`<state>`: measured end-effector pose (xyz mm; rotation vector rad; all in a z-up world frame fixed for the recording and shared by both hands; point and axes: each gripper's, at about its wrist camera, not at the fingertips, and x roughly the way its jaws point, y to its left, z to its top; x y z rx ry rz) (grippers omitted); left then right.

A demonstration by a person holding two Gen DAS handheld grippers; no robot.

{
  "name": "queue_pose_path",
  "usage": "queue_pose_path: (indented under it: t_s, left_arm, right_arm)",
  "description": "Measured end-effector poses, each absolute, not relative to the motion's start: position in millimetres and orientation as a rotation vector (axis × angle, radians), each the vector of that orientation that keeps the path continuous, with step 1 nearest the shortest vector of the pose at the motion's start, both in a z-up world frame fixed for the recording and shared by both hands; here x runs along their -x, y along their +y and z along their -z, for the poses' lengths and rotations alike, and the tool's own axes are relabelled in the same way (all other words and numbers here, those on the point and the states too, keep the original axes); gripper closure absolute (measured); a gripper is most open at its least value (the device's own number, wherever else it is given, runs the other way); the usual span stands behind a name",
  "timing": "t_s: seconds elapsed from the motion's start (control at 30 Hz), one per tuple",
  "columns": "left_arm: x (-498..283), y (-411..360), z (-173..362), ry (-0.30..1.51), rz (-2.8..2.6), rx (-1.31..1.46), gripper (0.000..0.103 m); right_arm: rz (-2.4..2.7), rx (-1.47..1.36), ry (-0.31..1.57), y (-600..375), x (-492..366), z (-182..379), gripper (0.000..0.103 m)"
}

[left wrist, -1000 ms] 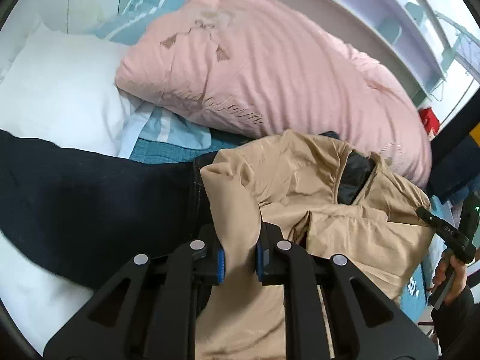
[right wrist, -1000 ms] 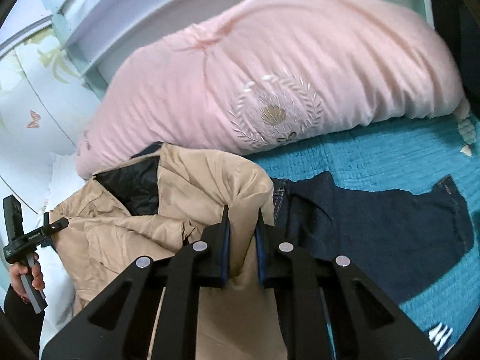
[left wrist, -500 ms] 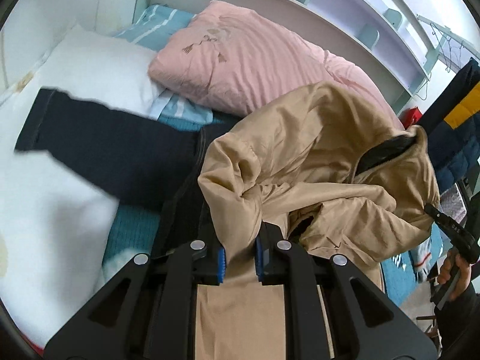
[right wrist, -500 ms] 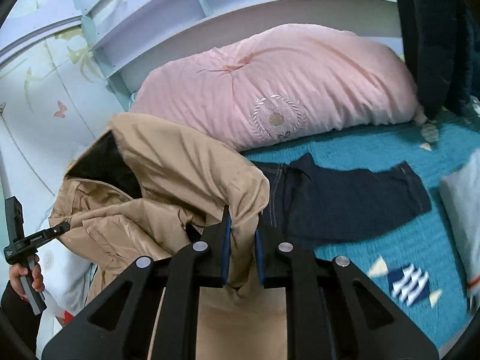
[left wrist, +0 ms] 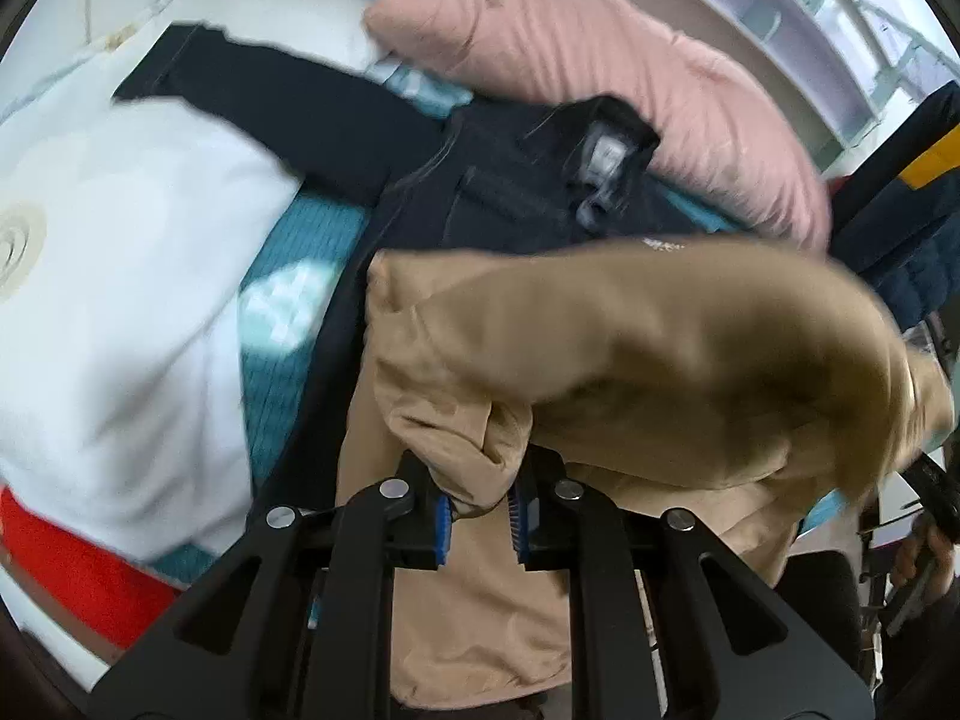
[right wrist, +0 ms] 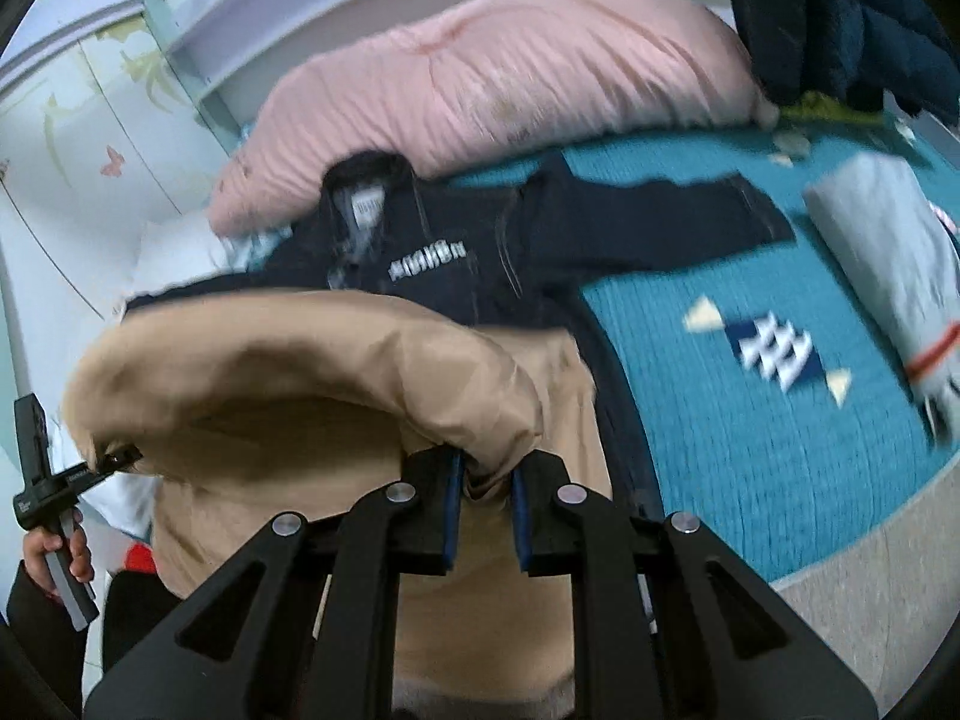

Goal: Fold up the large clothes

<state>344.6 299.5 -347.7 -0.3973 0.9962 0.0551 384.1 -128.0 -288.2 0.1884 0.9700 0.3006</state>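
A tan padded jacket (left wrist: 630, 348) hangs bunched in the air above the bed's near edge. My left gripper (left wrist: 479, 510) is shut on a fold of its fabric. My right gripper (right wrist: 485, 495) is shut on another fold of the same tan jacket (right wrist: 288, 396). Its lower part drapes down below both grippers. Behind it a dark navy jacket (right wrist: 480, 252) lies spread on the teal bedspread (right wrist: 750, 450), sleeves out to both sides; it shows in the left wrist view too, as the navy jacket (left wrist: 498, 192).
A pink duvet (right wrist: 510, 84) lies along the headboard shelves. White pillows (left wrist: 120, 240) sit left. A folded grey garment (right wrist: 888, 264) rests at right on the bed. Dark coats (right wrist: 840, 18) hang at upper right. The person's hand (right wrist: 57, 552) holds the left gripper's handle.
Both grippers have pulled back toward the bed's near edge with the tan jacket, lifting it off the navy jacket, which is now uncovered, collar and chest lettering in view.
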Motion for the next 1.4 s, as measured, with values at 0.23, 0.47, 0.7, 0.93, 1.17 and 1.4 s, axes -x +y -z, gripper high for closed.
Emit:
queue_pose_path:
  t_s: [0.23,0.47,0.7,0.93,1.17,1.4]
  left_arm:
    - [-318,293,358,1.04,-0.096,0.375,0.072]
    - [-287,304,343,1.042,-0.189,0.35,0.047]
    - [-272,301,282,0.884,-0.229,0.31,0.046]
    - [-305,244,250,0.796,-0.08,0.242,0.027]
    - [-343,233,369,1.163,-0.142,0.2,0.034]
    - [-348,233,405,1.227,-0.146,0.201,0.033]
  right_arm:
    - [-0.248,-0.215,1.108,-141,-356,324,0.085]
    - [-0.231,-0.16,1.172,-149,-329,329,0.084]
    - [-0.264,-0.18,1.087,-156,-313,283,0.084]
    - [-0.382,-0.187,1.056,-114,-340,268,0.084]
    - [-0.309,-0.145,1.318,-95,-370,373,0.09]
    - [-0.284,-0.178,1.394,-101,-377,409,0.093]
